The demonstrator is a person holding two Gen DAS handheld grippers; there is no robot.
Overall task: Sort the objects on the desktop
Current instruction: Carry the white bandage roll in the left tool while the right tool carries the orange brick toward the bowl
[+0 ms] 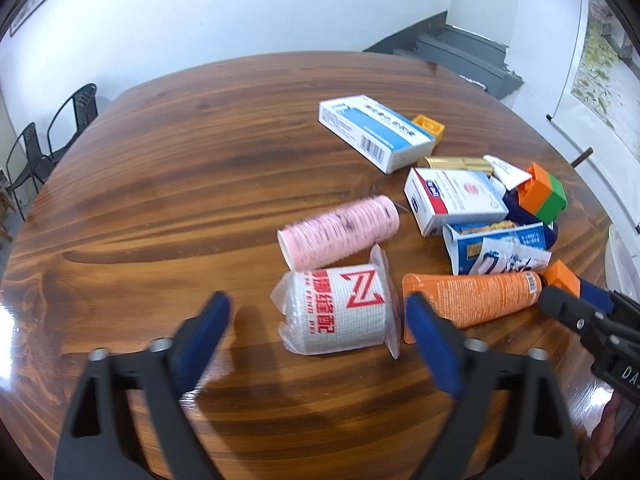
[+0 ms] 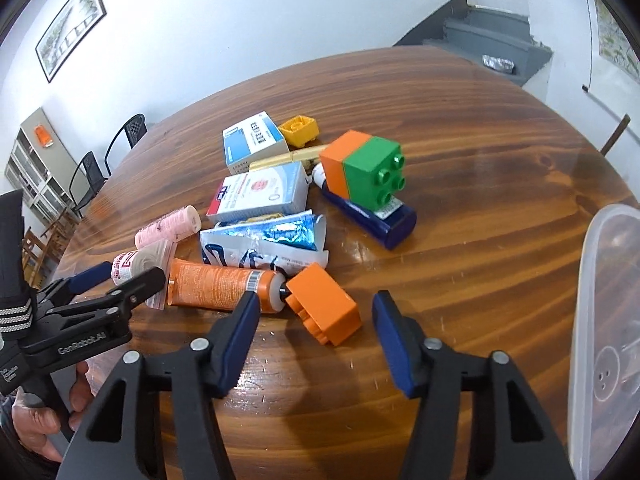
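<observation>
My left gripper (image 1: 317, 302) hangs open over the wooden table (image 1: 200, 160), its blue pads (image 1: 212, 320) on either side of a plastic-wrapped white bandage roll (image 1: 340, 308) with red print, not touching it. A pink hair roller (image 1: 340, 232) lies just behind the roll and an orange tube (image 1: 472, 298) to its right. My right gripper (image 2: 316, 300) is open around a loose orange brick (image 2: 324, 304) at the tube's cap end, with gaps on both sides. An orange-and-green brick stack (image 2: 364, 172) rests on a dark blue bottle (image 2: 372, 216).
The pile also holds a blue-white box (image 1: 376, 132), a red-white medicine box (image 1: 452, 200), a crumpled blue carton (image 2: 264, 240), a yellow brick (image 2: 300, 130) and a gold bar (image 1: 456, 163). A clear plastic container (image 2: 608, 320) stands at the right edge. Chairs (image 1: 60, 128) stand beyond the table.
</observation>
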